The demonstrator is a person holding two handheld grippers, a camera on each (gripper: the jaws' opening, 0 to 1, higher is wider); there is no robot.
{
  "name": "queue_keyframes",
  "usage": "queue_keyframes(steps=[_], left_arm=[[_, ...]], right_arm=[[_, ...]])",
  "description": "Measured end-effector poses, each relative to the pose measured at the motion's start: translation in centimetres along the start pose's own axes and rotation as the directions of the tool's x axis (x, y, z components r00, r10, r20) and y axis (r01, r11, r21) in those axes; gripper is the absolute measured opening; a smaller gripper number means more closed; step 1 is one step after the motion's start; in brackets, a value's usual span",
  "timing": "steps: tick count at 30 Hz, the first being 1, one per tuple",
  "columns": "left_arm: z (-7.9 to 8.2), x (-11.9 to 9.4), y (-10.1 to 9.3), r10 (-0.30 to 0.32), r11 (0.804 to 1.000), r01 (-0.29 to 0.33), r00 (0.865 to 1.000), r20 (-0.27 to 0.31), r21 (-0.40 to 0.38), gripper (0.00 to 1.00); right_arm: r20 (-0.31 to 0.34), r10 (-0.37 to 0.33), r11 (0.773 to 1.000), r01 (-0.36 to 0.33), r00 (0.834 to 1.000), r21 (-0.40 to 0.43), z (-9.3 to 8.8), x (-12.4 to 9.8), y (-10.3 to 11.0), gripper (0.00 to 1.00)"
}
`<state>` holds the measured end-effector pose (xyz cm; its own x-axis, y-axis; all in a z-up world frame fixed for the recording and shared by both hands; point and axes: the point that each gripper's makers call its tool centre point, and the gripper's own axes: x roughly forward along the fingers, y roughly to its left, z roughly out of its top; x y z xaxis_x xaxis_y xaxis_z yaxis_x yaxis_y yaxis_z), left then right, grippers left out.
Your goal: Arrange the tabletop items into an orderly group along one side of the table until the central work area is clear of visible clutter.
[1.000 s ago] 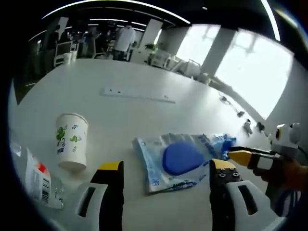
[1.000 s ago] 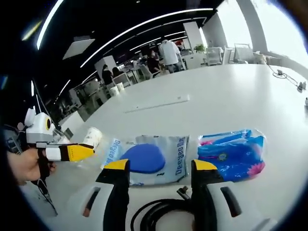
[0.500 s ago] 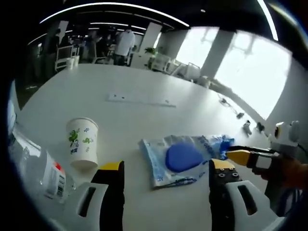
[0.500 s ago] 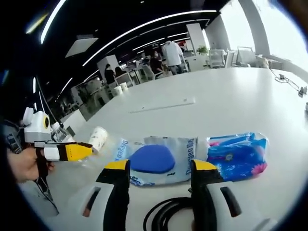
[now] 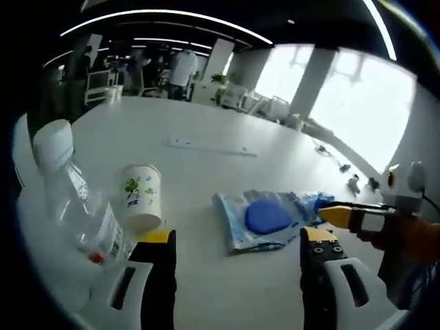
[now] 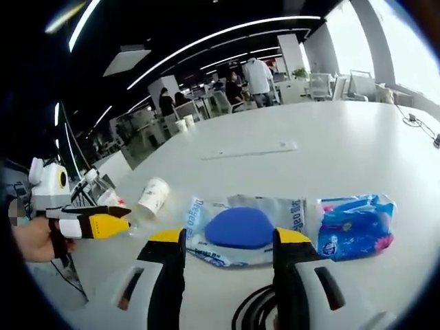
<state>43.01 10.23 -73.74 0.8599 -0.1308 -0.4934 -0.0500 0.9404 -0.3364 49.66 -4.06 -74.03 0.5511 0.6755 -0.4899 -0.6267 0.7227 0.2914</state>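
Left hand-held gripper point(image 5: 237, 240): jaws wide apart with nothing between them, raised over the white counter point(image 5: 206, 172). Just beyond the left jaw, a paper cup point(image 5: 141, 196) with green print, standing upside down. Beside it, nearer the camera, a clear plastic bottle point(image 5: 75, 203) with a white cap, tilted (cannot tell if lying or leaning). Ahead between the jaws, a clear pouch with a blue pad inside point(image 5: 265, 218), flat on the counter. At the right edge, the other gripper, held by a hand, its yellow tip close to the far end of the pouch.

Right hand-held gripper point(image 6: 230, 240): also open wide, holding nothing, above the counter point(image 6: 323, 158). Right in front of the jaws, the same pouch point(image 6: 244, 227); just beside it on the right, a blue tissue pack point(image 6: 354, 227), very close or touching. Under the jaws, a black cable point(image 6: 258, 313) in a loop. Further left, the cup point(image 6: 153, 197) and part of the bottle point(image 6: 106, 199), near the left gripper point(image 6: 96, 223) held in a hand point(image 6: 34, 237). Beyond the pouch, a long white strip point(image 6: 251, 150) flat on the counter. Far behind, people and desks (blurred).
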Motion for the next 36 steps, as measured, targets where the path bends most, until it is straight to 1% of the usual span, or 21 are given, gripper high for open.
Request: queue_keyframes(steps=[5, 8, 11, 12, 13, 14, 15, 16, 17, 18, 19, 20, 22, 24, 28, 29, 30, 32, 36], left_arm=[[0.2, -1.4, 1.0, 0.013, 1.0, -0.013, 1.0, 0.028, -0.006, 0.71], [0.2, -2.1, 1.8, 0.022, 1.0, -0.021, 0.999, 0.028, -0.021, 0.7], [0.0, -3.1, 2.6, 0.028, 0.999, -0.027, 0.999, 0.026, -0.035, 0.69], [-0.1, -3.6, 3.0, 0.032, 0.999, -0.031, 0.999, 0.026, -0.041, 0.69], [-0.1, -3.9, 3.2, 0.035, 0.999, -0.034, 0.999, 0.03, -0.041, 0.69], [-0.1, -4.4, 3.6, 0.041, 0.998, -0.039, 0.999, 0.036, -0.042, 0.69], [-0.1, -4.7, 3.9, 0.043, 0.998, -0.042, 0.998, 0.037, -0.045, 0.69], [-0.2, -4.9, 4.2, 0.045, 0.998, -0.043, 0.998, 0.035, -0.049, 0.67], [-0.4, -5.5, 4.6, 0.048, 0.997, -0.046, 0.998, 0.027, -0.055, 0.66], [-0.5, -5.9, 4.8, 0.049, 0.997, -0.047, 0.998, 0.028, -0.054, 0.65], [-0.5, -6.2, 5.1, 0.051, 0.997, -0.049, 0.998, 0.03, -0.053, 0.64], [-0.6, -6.8, 5.6, 0.056, 0.997, -0.054, 0.998, 0.033, -0.056, 0.63], [-0.7, -7.8, 6.5, 0.065, 0.994, -0.06, 0.997, 0.045, -0.091, 0.61], [-0.7, -8.9, 7.5, 0.082, 0.992, -0.076, 0.995, 0.059, -0.105, 0.61], [-0.9, -10.6, 9.5, 0.108, 0.987, -0.099, 0.992, 0.071, -0.124, 0.62], [-1.0, -10.8, 9.6, 0.111, 0.987, -0.101, 0.991, 0.072, -0.125, 0.62], [-1.1, -11.3, 10.1, 0.119, 0.985, -0.109, 0.99, 0.073, -0.13, 0.62], [-1.3, -12.2, 10.5, 0.128, 0.984, -0.117, 0.989, 0.077, -0.133, 0.63], [-1.2, -13.1, 11.3, 0.142, 0.983, -0.131, 0.986, 0.085, -0.128, 0.64]], right_arm=[[-0.002, 0.033, 0.999, -0.033, 0.999, -0.016, 0.1, 0.4, 1.7, 0.5], [0.006, 0.053, 0.998, -0.053, 0.999, -0.025, 0.4, 0.7, 2.9, 0.55], [0.023, 0.06, 0.997, -0.059, 0.998, -0.059, 0.8, 1.1, 4.1, 0.65], [-0.011, 0.072, 0.997, -0.072, 0.997, -0.03, 0.4, 1.1, 4.7, 0.63], [-0.036, 0.101, 0.994, -0.102, 0.994, -0.03, 0.0, 1.1, 5.3, 0.61], [-0.002, 0.119, 0.99, -0.119, 0.993, -0.073, 0.6, 1.4, 5.9, 0.61], [0.017, 0.127, 0.987, -0.125, 0.992, -0.097, 0.9, 1.5, 6.3, 0.62], [0.03, 0.153, 0.984, -0.149, 0.988, -0.096, 1.2, 1.5, 7.2, 0.6], [0.036, 0.187, 0.98, -0.184, 0.982, -0.07, 1.3, 1.5, 8.1, 0.58], [0.033, 0.204, 0.977, -0.201, 0.979, -0.067, 1.4, 1.6, 8.7, 0.55], [0.033, 0.206, 0.977, -0.203, 0.978, -0.069, 1.4, 1.6, 8.9, 0.54], [0.028, 0.208, 0.974, -0.205, 0.978, -0.098, 1.4, 1.8, 9.4, 0.52], [0.02, 0.223, 0.971, -0.22, 0.975, -0.098, 1.4, 2.2, 10.3, 0.48], [0.013, 0.237, 0.968, -0.235, 0.972, -0.091, 1.4, 2.5, 11.1, 0.48], [-0.008, 0.243, 0.965, -0.242, 0.97, -0.104, 1.3, 3.3, 12.2, 0.47], [-0.014, 0.245, 0.964, -0.245, 0.969, -0.104, 1.4, 3.5, 12.5, 0.47], [-0.018, 0.247, 0.963, -0.248, 0.969, -0.105, 1.4, 3.7, 12.8, 0.47], [-0.024, 0.251, 0.961, -0.252, 0.968, -0.112, 1.4, 3.9, 13.4, 0.47], [-0.036, 0.252, 0.96, -0.255, 0.967, -0.118, 1.4, 4.3, 14.3, 0.47]])
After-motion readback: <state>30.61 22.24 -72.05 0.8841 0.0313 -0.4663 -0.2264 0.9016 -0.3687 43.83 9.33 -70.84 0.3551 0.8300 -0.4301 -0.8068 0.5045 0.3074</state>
